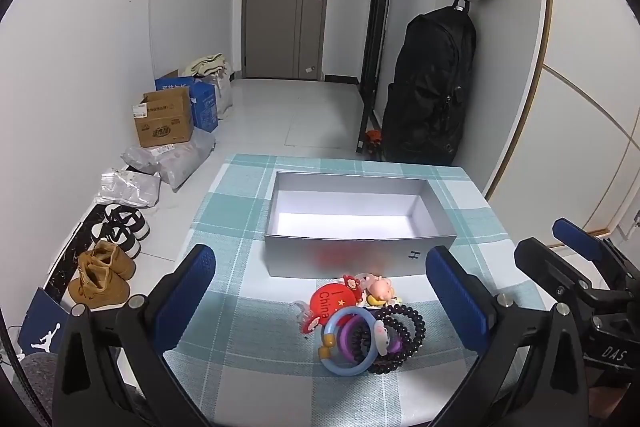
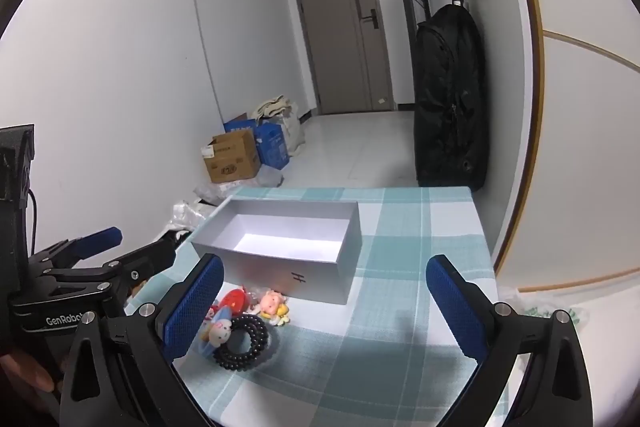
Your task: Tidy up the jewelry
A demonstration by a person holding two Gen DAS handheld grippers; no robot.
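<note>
A pile of jewelry lies on the checked tablecloth in front of an empty silver box. The pile holds a black bead bracelet, a blue ring bracelet with a white charm, a red "China" charm and a pink pig charm. My left gripper is open, its fingers either side of the pile, above it. My right gripper is open and empty, to the right of the pile; it also shows in the left wrist view.
The table ends close behind the box. On the floor at the left are shoes, plastic bags and cardboard boxes. A black backpack hangs on the right wall. A door is at the back.
</note>
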